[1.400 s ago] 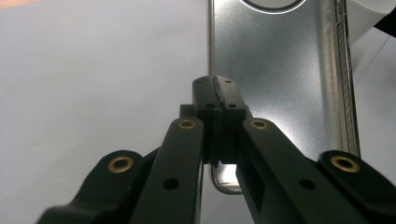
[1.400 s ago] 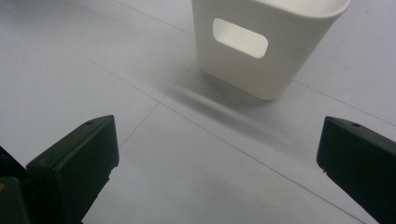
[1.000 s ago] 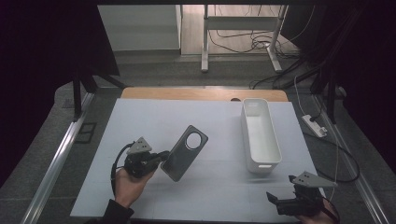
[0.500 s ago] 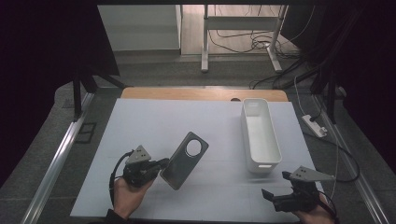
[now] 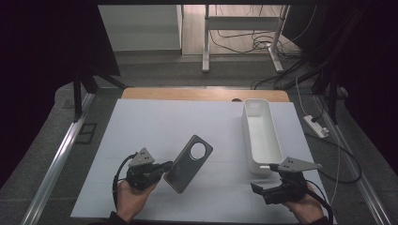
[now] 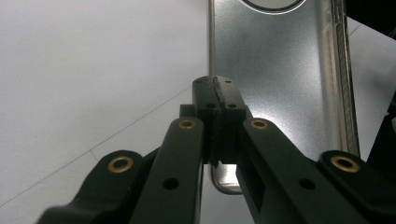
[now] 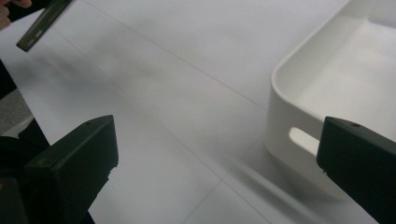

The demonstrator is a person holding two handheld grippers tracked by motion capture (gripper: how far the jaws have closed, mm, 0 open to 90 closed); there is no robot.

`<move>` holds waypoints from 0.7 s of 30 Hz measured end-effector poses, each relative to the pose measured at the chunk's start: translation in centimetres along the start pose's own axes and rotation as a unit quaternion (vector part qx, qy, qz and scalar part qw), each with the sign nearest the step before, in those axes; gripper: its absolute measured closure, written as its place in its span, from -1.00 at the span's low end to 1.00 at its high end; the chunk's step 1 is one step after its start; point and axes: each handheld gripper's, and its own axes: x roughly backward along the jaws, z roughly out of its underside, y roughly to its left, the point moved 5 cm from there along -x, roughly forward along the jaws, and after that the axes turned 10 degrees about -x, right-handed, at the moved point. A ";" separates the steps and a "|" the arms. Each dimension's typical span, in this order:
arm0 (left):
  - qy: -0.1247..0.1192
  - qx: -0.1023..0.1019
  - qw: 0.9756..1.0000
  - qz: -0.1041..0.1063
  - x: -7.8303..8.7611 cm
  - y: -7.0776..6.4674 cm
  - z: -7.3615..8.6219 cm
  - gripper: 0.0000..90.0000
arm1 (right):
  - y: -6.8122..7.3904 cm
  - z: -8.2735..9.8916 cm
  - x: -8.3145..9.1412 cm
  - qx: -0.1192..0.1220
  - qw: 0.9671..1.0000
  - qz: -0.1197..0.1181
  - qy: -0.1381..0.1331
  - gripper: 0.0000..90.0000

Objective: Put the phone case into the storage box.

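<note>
Holding the phone case by its near left edge with my left gripper, jaws pinched tight together on the thin rim. Left gripper view confirms it: both black pads meet on the case's edge, the grey metallic back stretching away from them, ring of the camera cut-out at the top. From the high view the case sits tilted, lower end toward me, round hole toward the far right. It shows over the white table sheet, left of centre; whether its lower end touches the sheet I cannot tell.

My right gripper hangs at the near right corner of the sheet, jaws wide apart, nothing between them. Right gripper view: the two black jaws frame bare white sheet, with the rounded near corner of the white bin just beyond the right jaw, its handle slot facing me.

Bin is long and narrow, running away from me along the right side of the sheet, well apart from the case. Right gripper is near its closest end, not touching.

Wooden table edge shows beyond the sheet.
</note>
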 end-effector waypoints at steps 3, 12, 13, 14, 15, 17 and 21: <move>0.000 0.000 1.000 0.001 -0.2 0.0 -0.1 0.99 | 0.2 -0.2 -0.4 0.000 1.000 -0.006 0.003 -1.00; -0.005 0.004 1.000 0.004 -0.5 0.2 -0.2 0.99 | 1.7 -1.5 -2.4 0.003 0.999 -0.033 0.010 -1.00; -0.005 0.004 1.000 0.005 -0.5 0.2 -0.2 0.99 | 1.9 -1.5 -2.7 0.006 0.999 -0.033 0.016 -1.00; -0.005 0.004 1.000 0.005 -0.5 0.2 -0.2 0.99 | 2.1 -1.5 -3.0 0.010 0.999 -0.030 0.019 -1.00; -0.004 0.003 1.000 0.004 -0.6 0.2 -0.2 0.99 | 2.2 -1.5 -3.2 0.008 0.999 -0.033 0.021 -1.00; -0.005 0.003 1.000 0.005 -0.7 0.1 -0.2 0.99 | 2.3 -1.5 -3.4 0.005 0.999 -0.036 0.022 -1.00; -0.011 0.000 1.000 0.001 -0.8 0.0 -0.4 0.99 | 2.7 -2.0 -3.9 -0.008 0.999 -0.048 0.016 -1.00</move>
